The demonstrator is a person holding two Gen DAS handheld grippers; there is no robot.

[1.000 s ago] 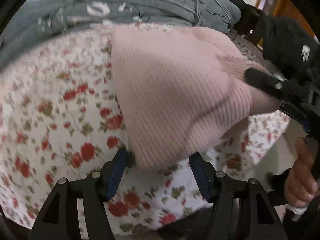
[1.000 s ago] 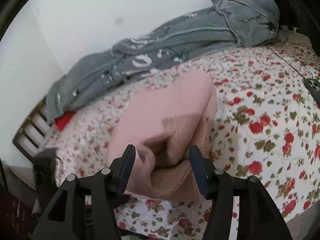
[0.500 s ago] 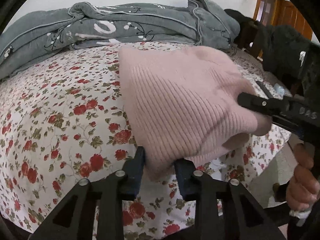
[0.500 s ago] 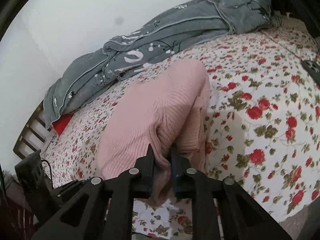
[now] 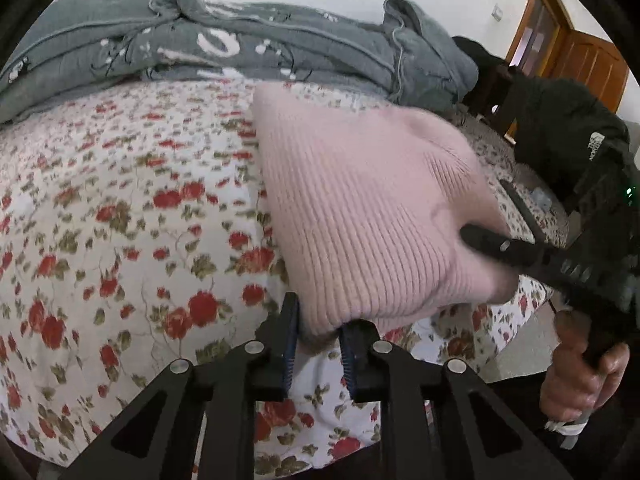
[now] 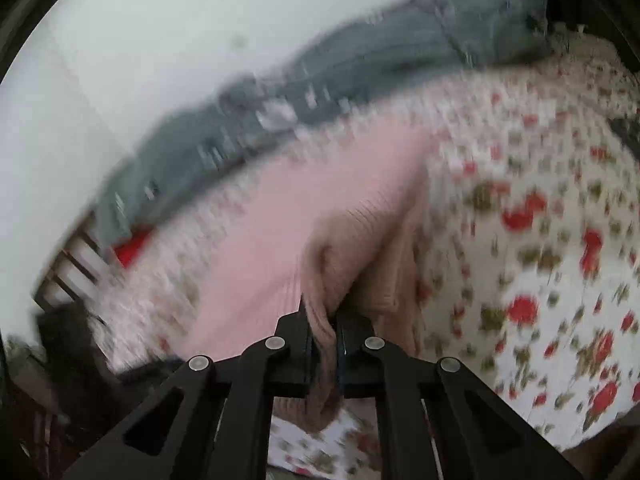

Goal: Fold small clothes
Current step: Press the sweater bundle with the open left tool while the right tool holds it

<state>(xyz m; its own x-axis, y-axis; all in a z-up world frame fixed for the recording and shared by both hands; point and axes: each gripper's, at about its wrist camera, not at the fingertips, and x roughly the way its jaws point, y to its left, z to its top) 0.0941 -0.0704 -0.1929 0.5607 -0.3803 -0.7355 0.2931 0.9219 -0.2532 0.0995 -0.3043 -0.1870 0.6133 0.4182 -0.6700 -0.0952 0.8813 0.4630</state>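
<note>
left gripper (image 5: 318, 338) pinches the near-left corner of the pink knit garment (image 5: 360, 216); right gripper (image 6: 322, 338) is clamped on the near-right edge, likely so the near hem can lift for a fold. garment lies on the floral bedsheet (image 5: 100, 220), both grippers low, pointing across the bed.

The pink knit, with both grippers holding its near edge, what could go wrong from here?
The left gripper pinches only a thin corner of the pink knit, so it may slip out in the lift. The right gripper holds a bunched wad, so the fold could come out uneven. The right wrist view is blurred, suggesting fast motion.
</note>
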